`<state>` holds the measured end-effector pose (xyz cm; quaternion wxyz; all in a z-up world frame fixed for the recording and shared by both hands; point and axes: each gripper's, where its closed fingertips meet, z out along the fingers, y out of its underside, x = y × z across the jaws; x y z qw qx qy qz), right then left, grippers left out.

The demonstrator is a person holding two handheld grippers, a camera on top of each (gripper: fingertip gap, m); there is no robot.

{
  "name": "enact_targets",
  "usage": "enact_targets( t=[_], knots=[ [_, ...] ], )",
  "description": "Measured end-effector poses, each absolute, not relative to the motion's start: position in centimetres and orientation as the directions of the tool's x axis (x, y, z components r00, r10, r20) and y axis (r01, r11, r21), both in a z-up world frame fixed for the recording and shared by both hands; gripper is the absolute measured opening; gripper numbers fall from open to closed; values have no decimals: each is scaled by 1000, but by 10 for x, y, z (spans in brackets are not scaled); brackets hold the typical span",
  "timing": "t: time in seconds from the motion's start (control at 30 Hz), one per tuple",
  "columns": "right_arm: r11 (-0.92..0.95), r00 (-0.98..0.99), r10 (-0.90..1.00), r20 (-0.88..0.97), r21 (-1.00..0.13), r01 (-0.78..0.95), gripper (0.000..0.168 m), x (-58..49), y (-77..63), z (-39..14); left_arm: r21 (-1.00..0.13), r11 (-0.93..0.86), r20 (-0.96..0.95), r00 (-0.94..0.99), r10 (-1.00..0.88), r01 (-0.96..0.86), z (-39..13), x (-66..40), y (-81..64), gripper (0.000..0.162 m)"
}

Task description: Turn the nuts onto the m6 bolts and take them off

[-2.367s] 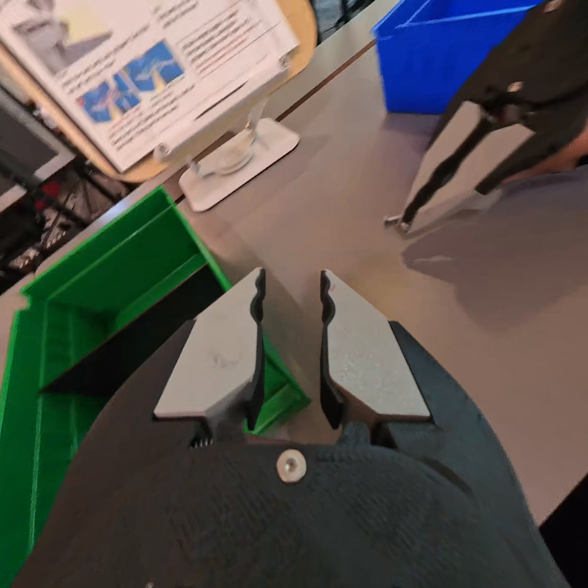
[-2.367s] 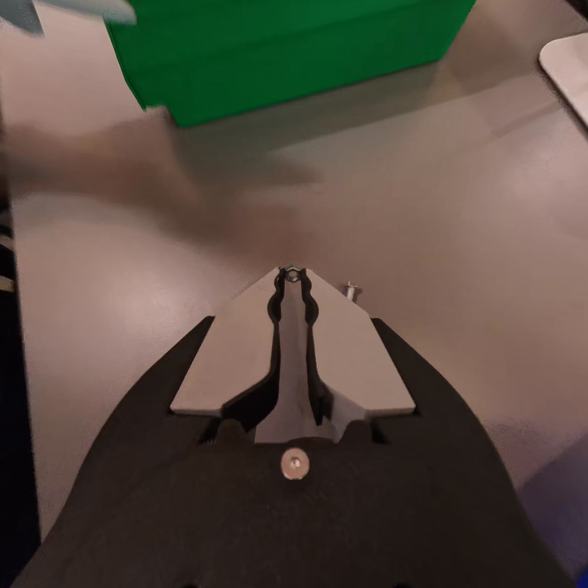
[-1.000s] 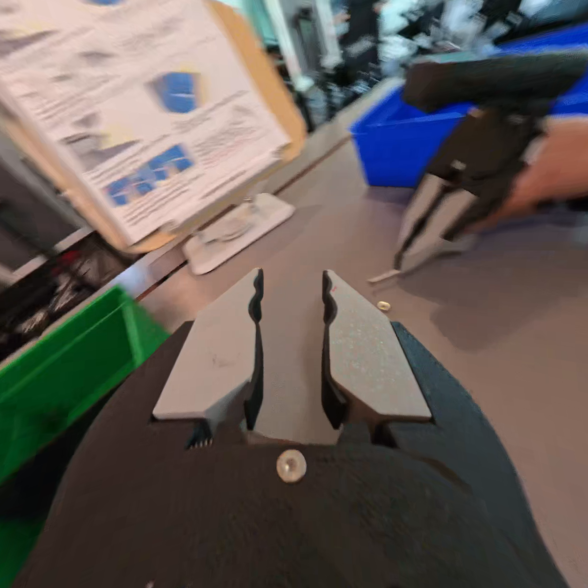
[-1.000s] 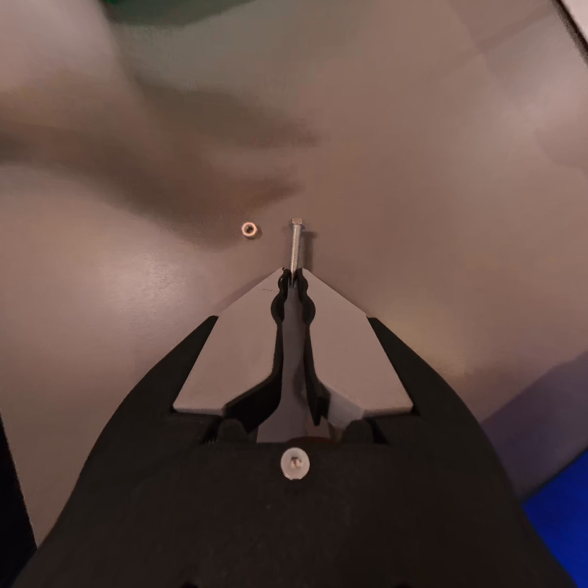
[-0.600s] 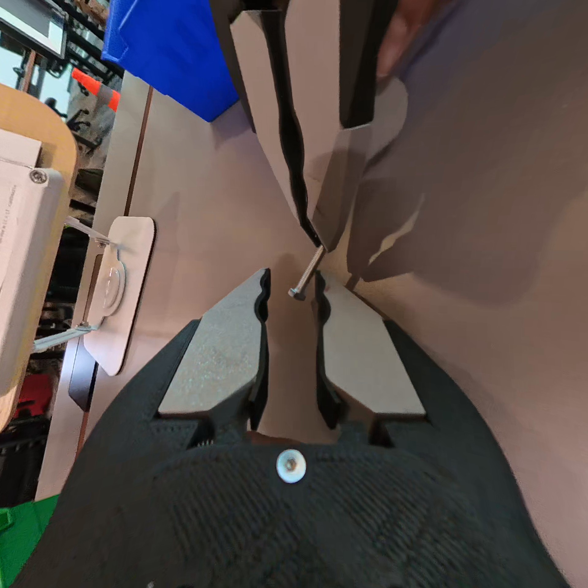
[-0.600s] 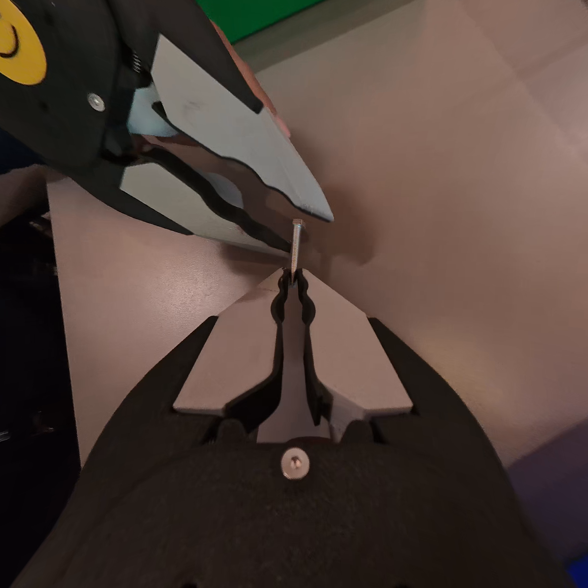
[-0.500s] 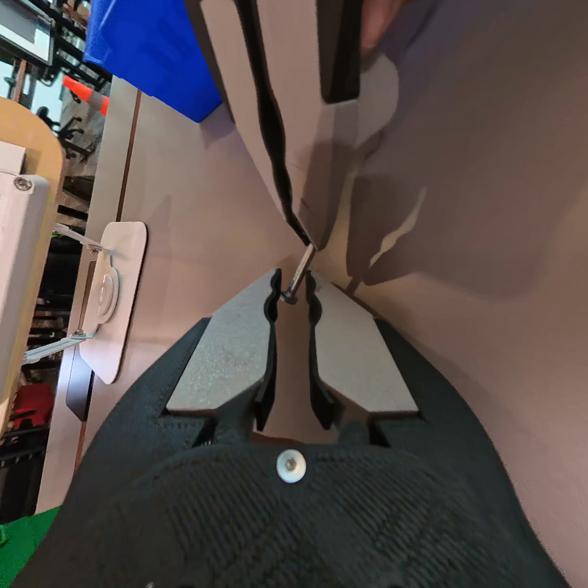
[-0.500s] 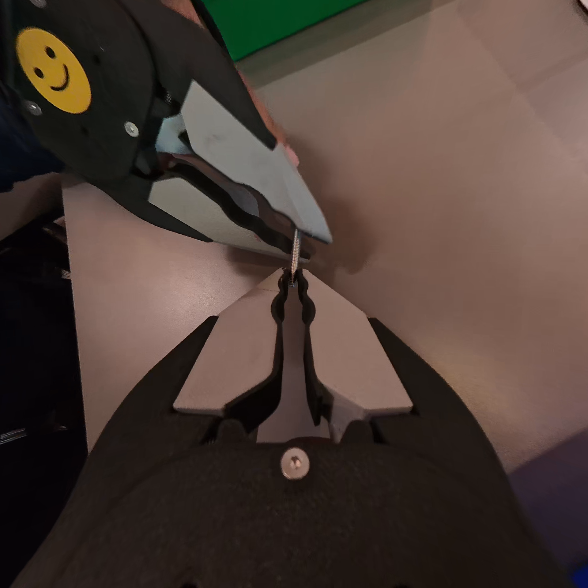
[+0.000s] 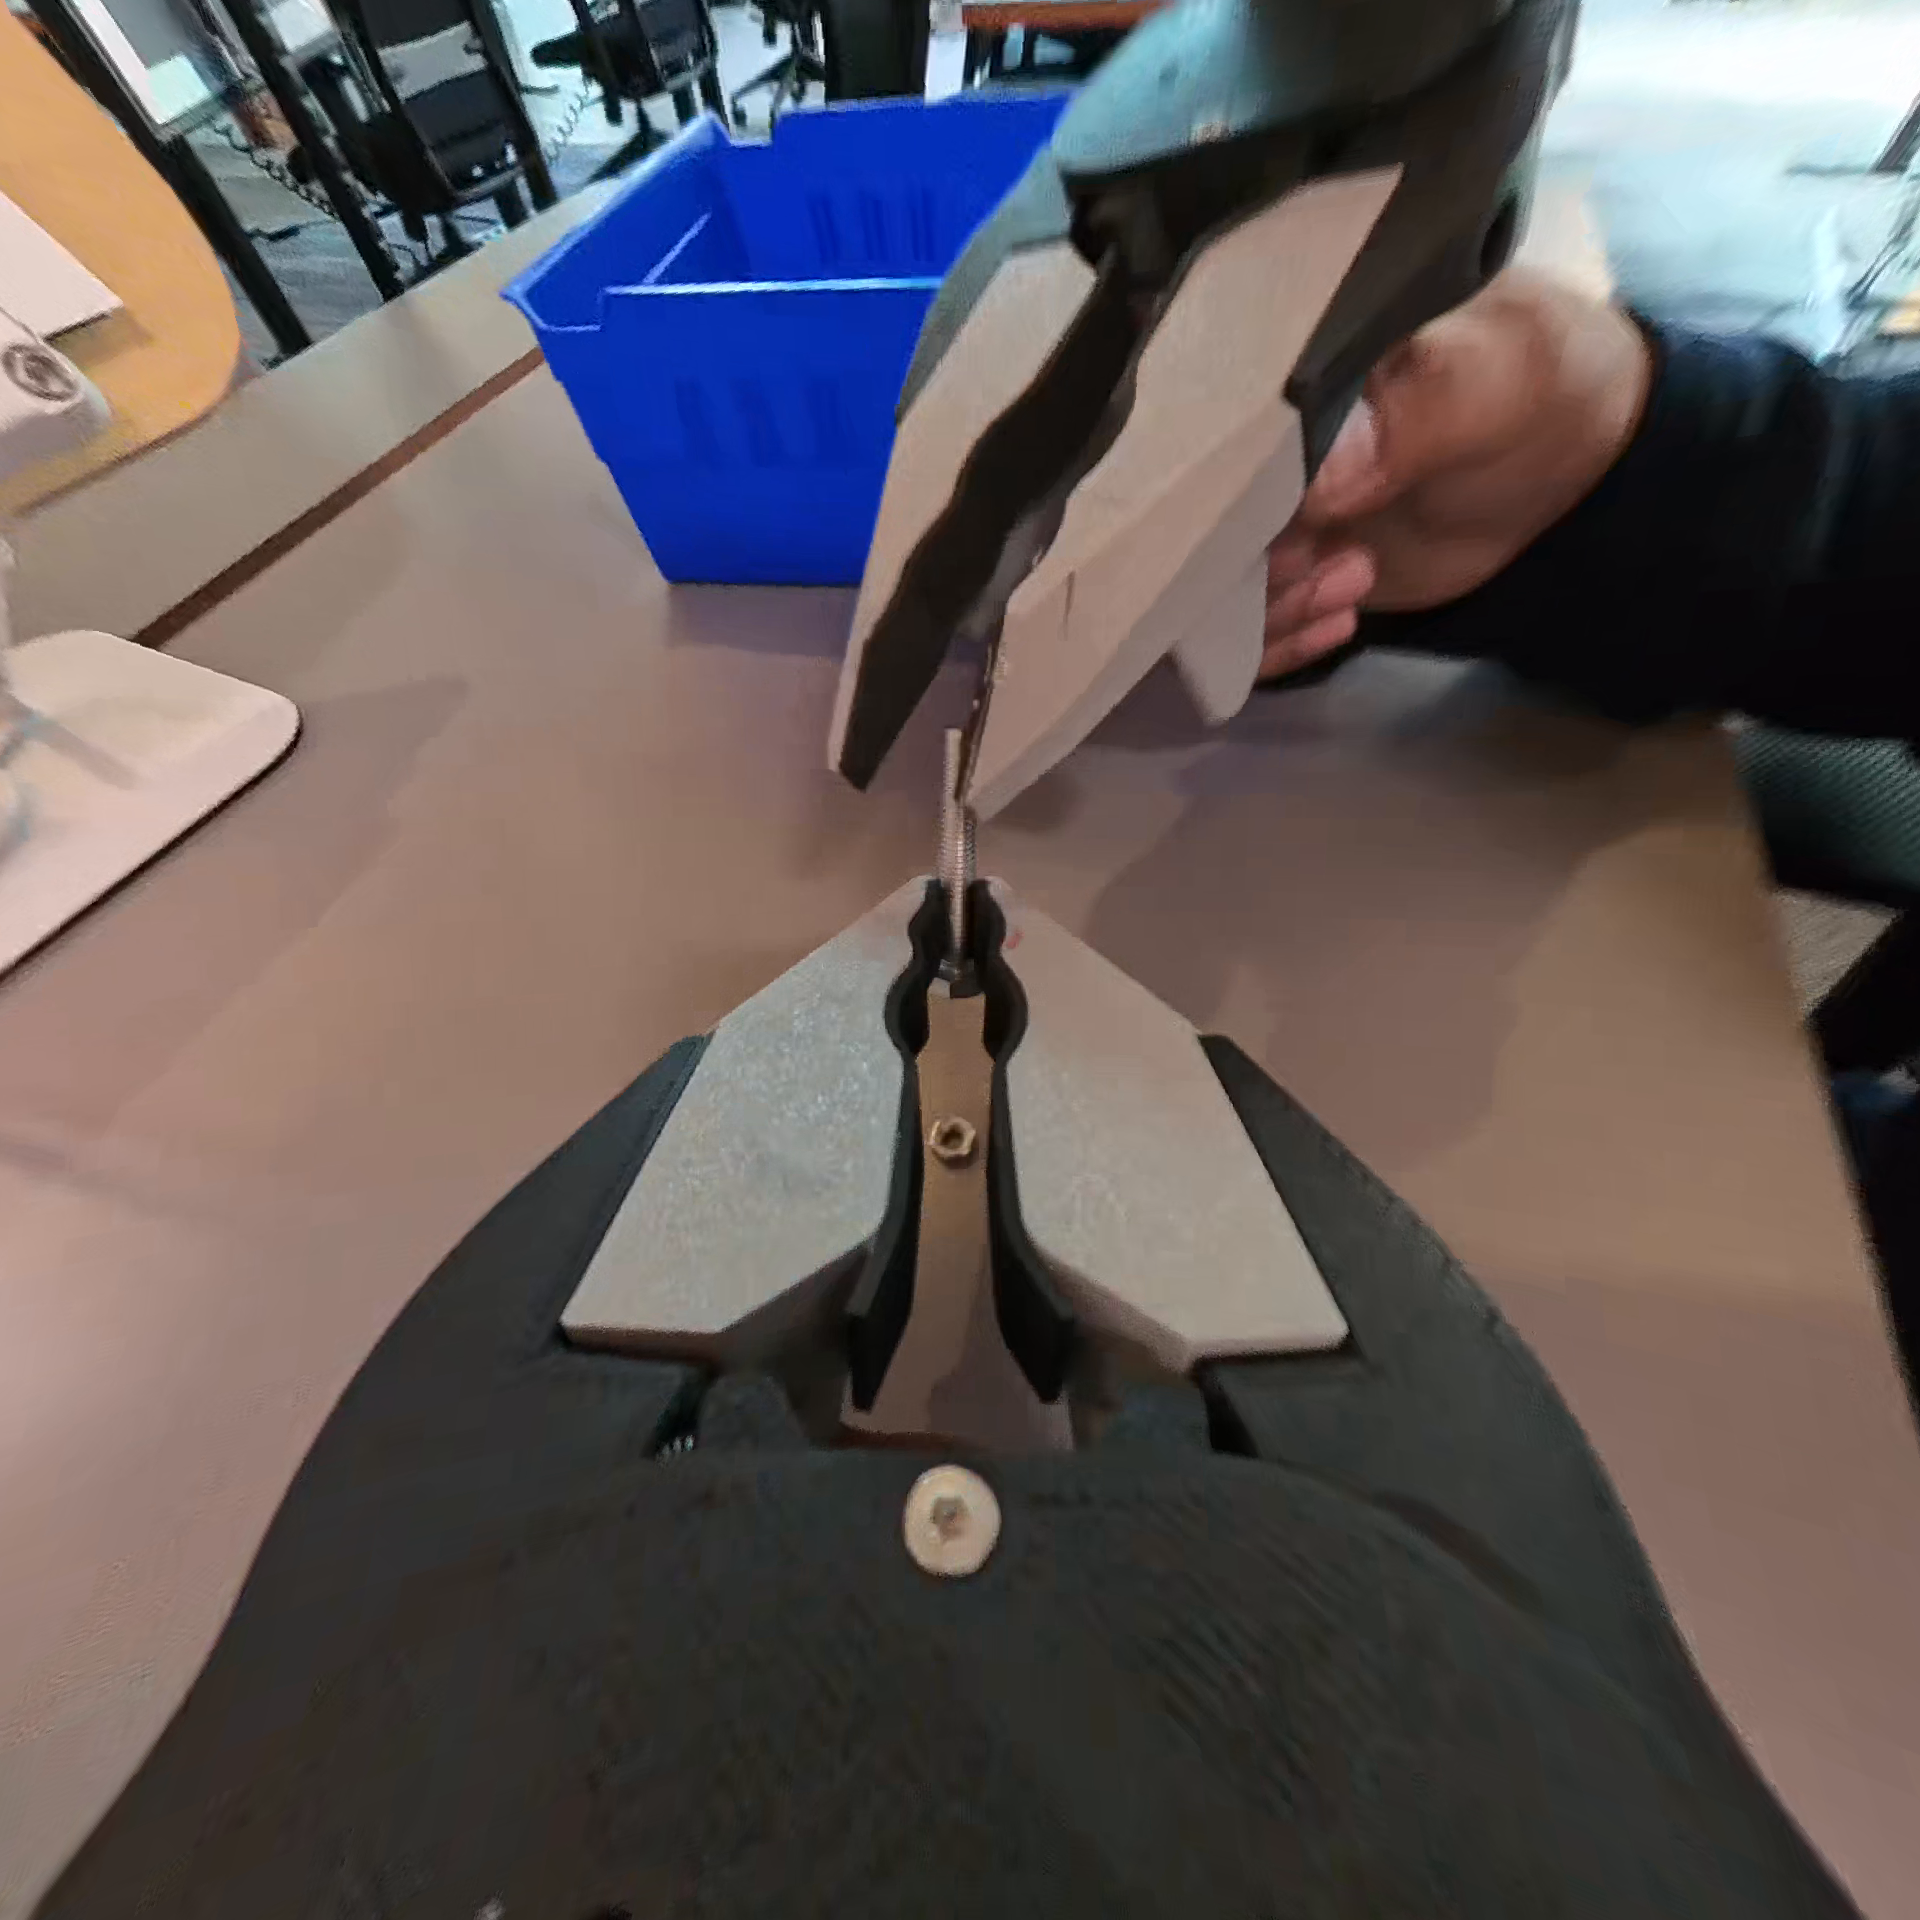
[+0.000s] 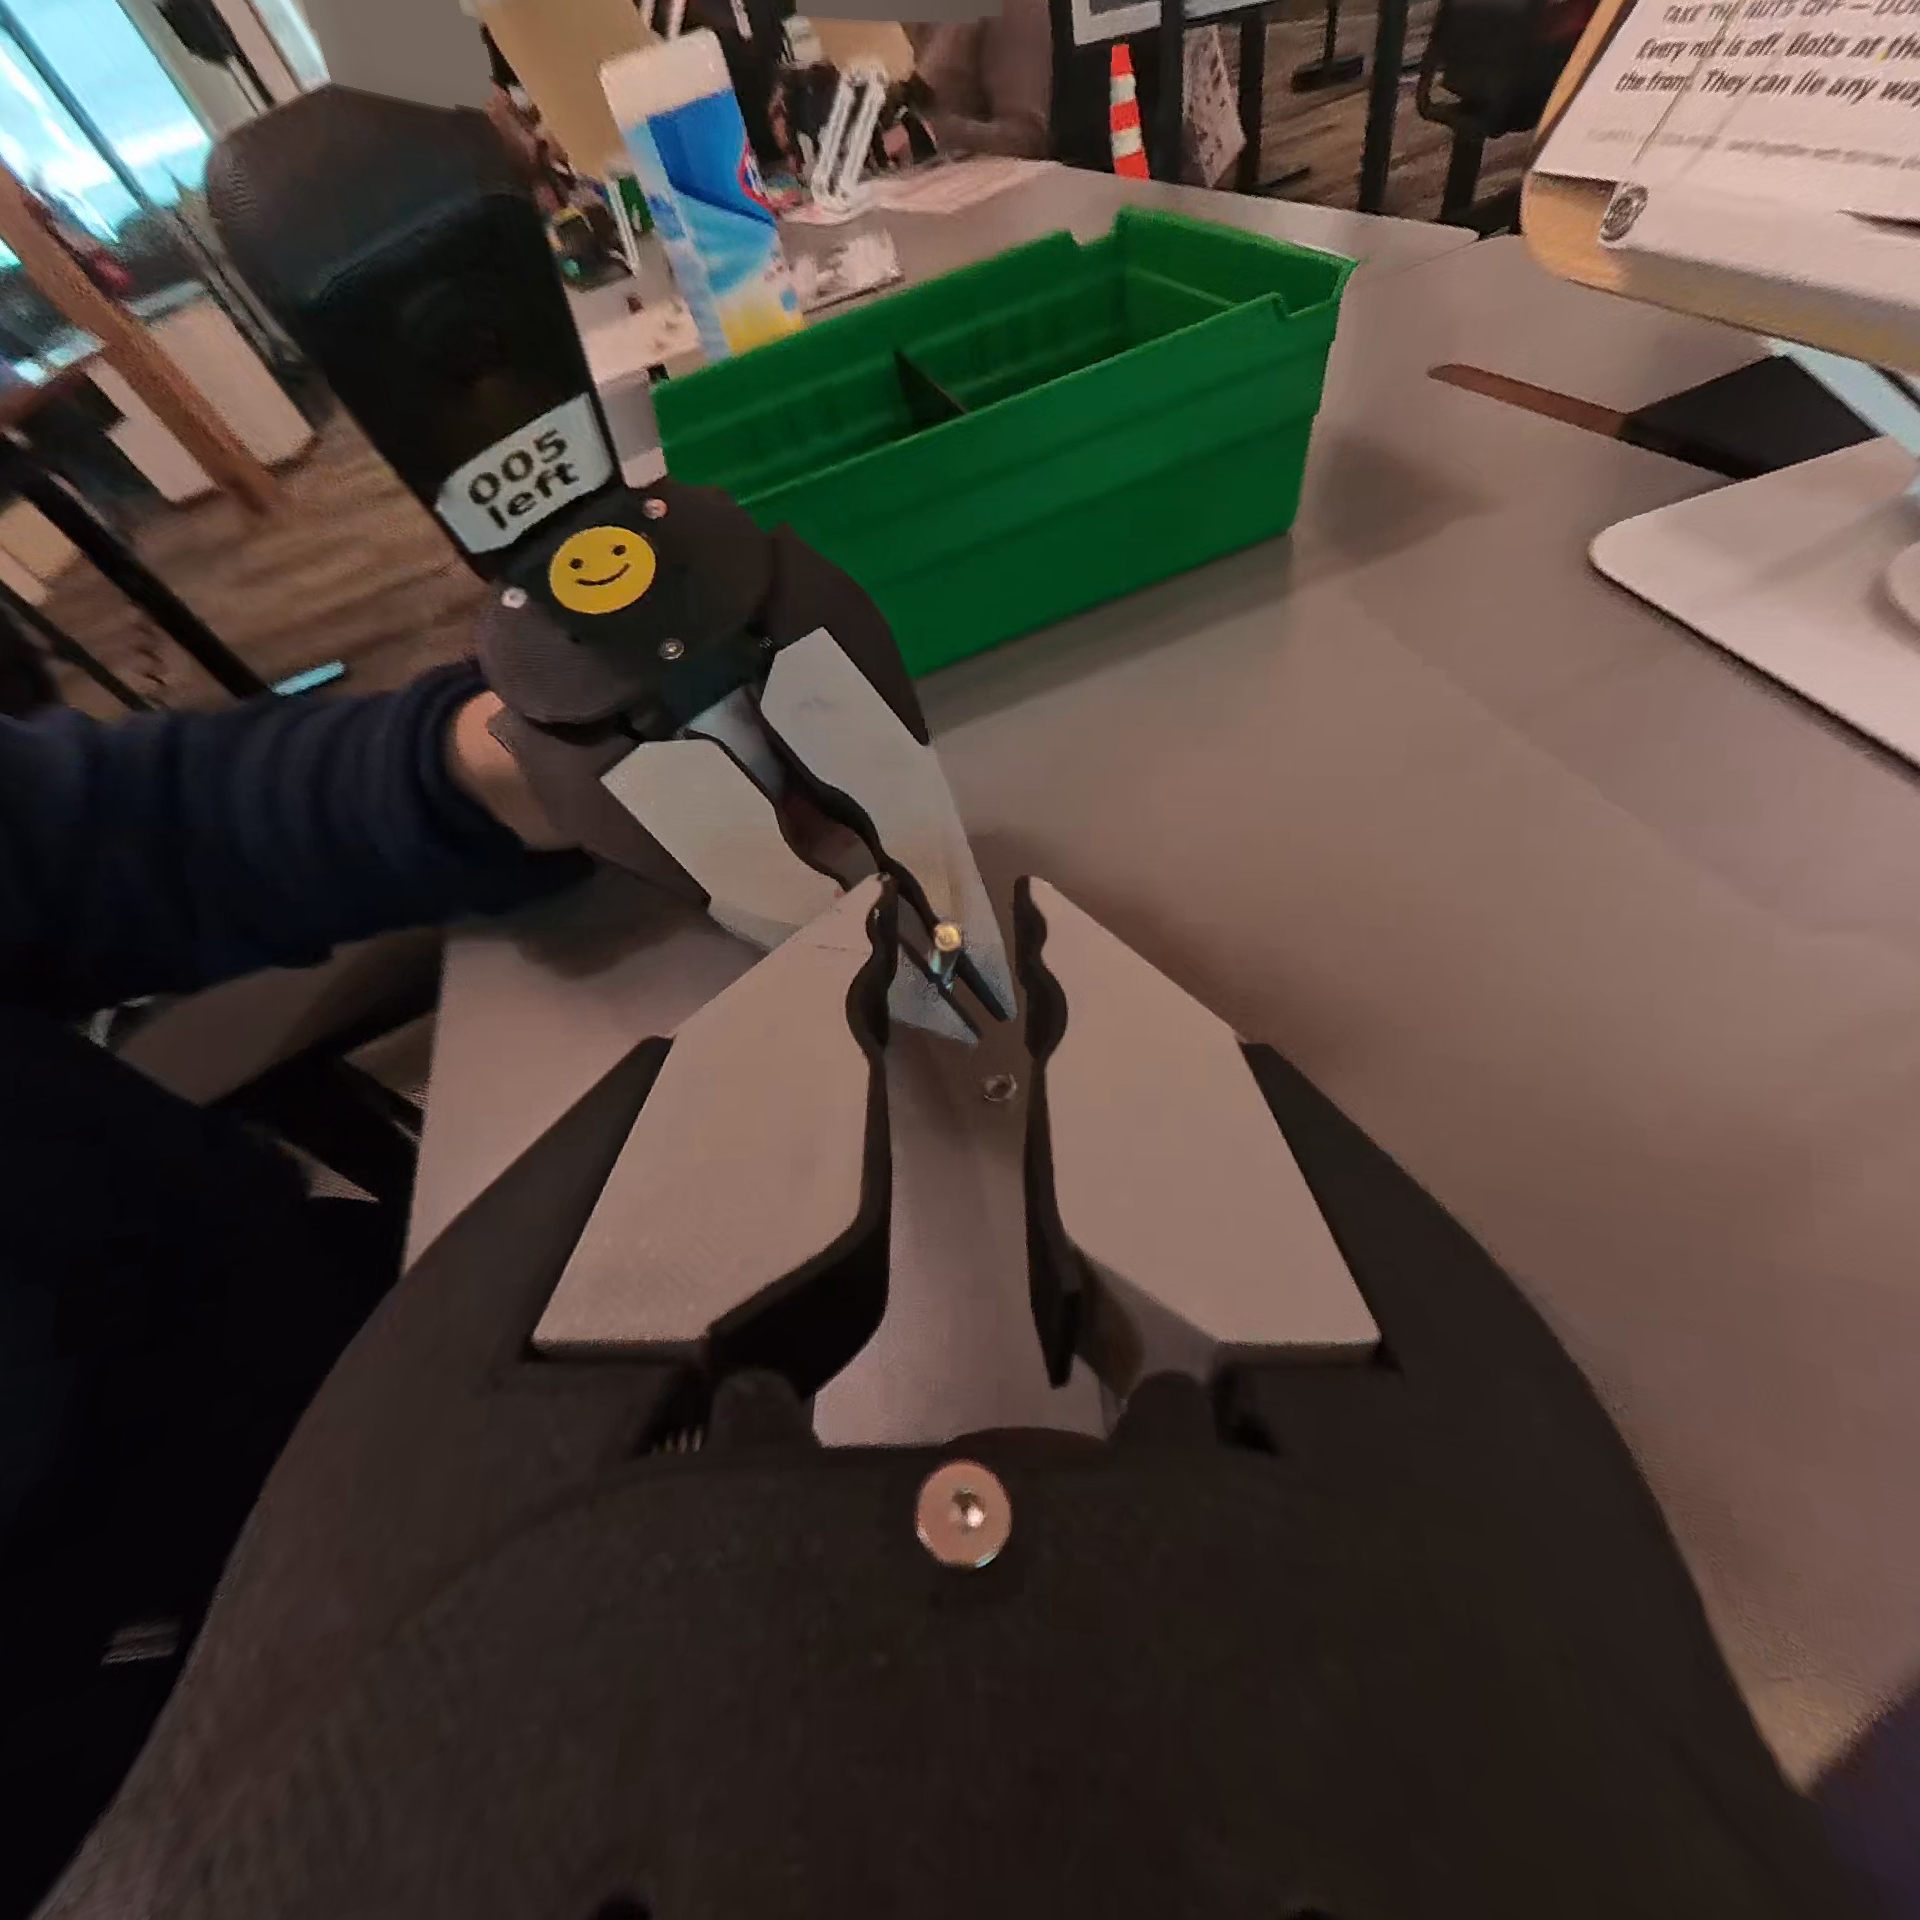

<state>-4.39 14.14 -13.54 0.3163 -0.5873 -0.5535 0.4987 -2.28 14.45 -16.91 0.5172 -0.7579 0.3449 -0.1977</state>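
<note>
The left tool (image 9: 954, 914) is pinched on the bolt (image 9: 956, 831) close to its head, so that the threaded shank stands clear past the tips; that grip seems chosen to leave the thread free for a nut. In the right wrist view the bolt (image 10: 943, 956) shows between the left tool's (image 10: 977, 1013) narrowed tips, its end pointing toward the camera.

The right tool (image 10: 951, 894) is spread, holding nothing. In the left wrist view the right tool (image 9: 914, 774) hangs just above the bolt's free end, one tip beside the thread; whether it touches is hard to tell. This reads as a handover in which the left side now carries the bolt alone.

The nut (image 9: 952, 1141) lies loose on the worktop (image 9: 520, 831), directly below the bolt and near it. Seen from the right, the nut (image 10: 1000, 1088) sits between the right tool's open fingers (image 10: 1143, 1143), just under the bolt. Likely next, the free tool drops to pick it up.
</note>
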Motion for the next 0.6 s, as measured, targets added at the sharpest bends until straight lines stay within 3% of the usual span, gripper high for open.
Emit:
enact_targets(
  t=[0.1,0.17,0.43,0.53,0.6],
  knots=[
    [-227,-114,953,-282,-909,350,15,-47,140,-140,-941,-245,14,697,-717,-234,-160,-25,146,3],
    [-240,-133,946,-297,-913,331,3,-48,138,-137,-942,-260,40,701,-712,-210,-159,-26,146,3],
    [-308,-117,923,-367,-886,347,2,-55,139,-142,-921,-362,171,689,-705,-142,-165,-27,145,4],
    [-319,-99,921,-377,-875,364,2,-56,142,-147,-907,-397,206,672,-711,-142,-169,-24,142,17],
    [-343,-128,904,-408,-870,355,2,-56,138,-144,-913,-388,207,673,-710,-129,-167,-26,143,5]
  ],
)
